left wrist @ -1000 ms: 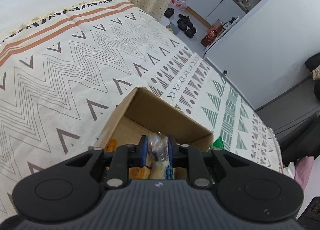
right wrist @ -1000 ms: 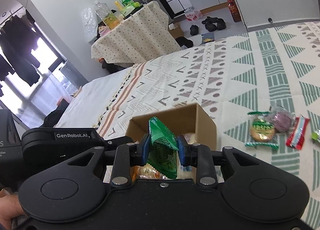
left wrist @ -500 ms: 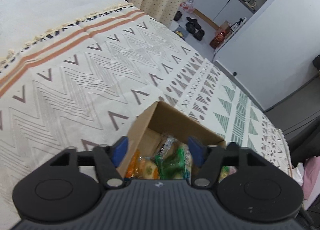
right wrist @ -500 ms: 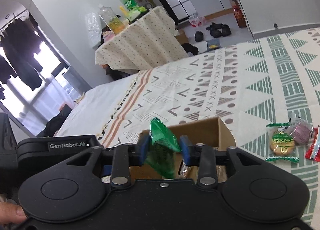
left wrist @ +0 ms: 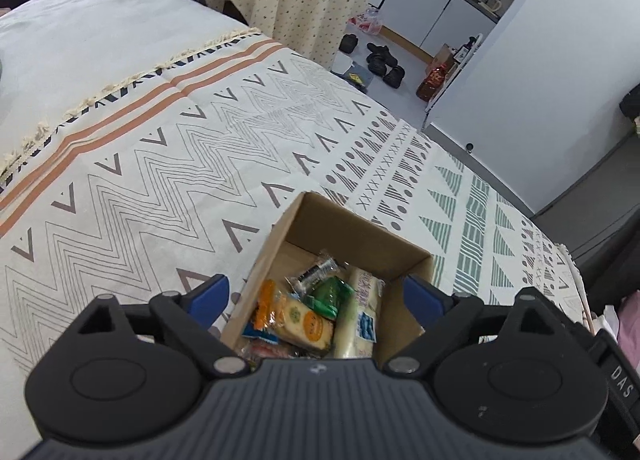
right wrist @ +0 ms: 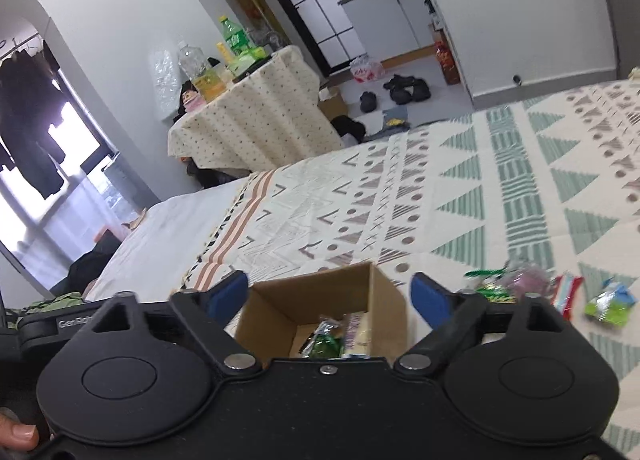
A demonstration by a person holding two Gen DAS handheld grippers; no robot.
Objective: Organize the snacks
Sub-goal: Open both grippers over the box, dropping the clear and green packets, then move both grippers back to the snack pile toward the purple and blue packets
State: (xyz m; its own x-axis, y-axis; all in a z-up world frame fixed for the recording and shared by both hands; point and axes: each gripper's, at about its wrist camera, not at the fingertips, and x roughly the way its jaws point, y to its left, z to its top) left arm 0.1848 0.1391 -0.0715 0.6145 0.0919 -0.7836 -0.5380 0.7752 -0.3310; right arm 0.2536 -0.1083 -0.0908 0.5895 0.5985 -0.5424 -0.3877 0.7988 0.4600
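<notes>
An open cardboard box (left wrist: 320, 219) (right wrist: 384, 300) sits on the patterned bedspread and holds several snack packets. Among them are a green packet (left wrist: 330, 296) (right wrist: 324, 346), a cracker pack (left wrist: 306, 322) and a long white pack (left wrist: 360, 312). My left gripper (left wrist: 318, 294) hangs above the box, its jaws opening wide, nothing pressed between the blue pads (left wrist: 210, 296). My right gripper (right wrist: 330, 294) is also above the box, jaws opening, with nothing held. Loose snacks (right wrist: 516, 284) lie on the bedspread right of the box in the right wrist view.
A table with a dotted cloth (right wrist: 248, 127) carries bottles beyond the bed. Shoes (left wrist: 382, 61) and a bag lie on the floor near white cabinets. A white wall (left wrist: 532, 71) stands past the bed's far side. A thumb (right wrist: 20, 432) shows at the lower left.
Both grippers opened and rose a little. The left let go of a clear-wrapped snack, the right of the green packet; both now lie in the box.
</notes>
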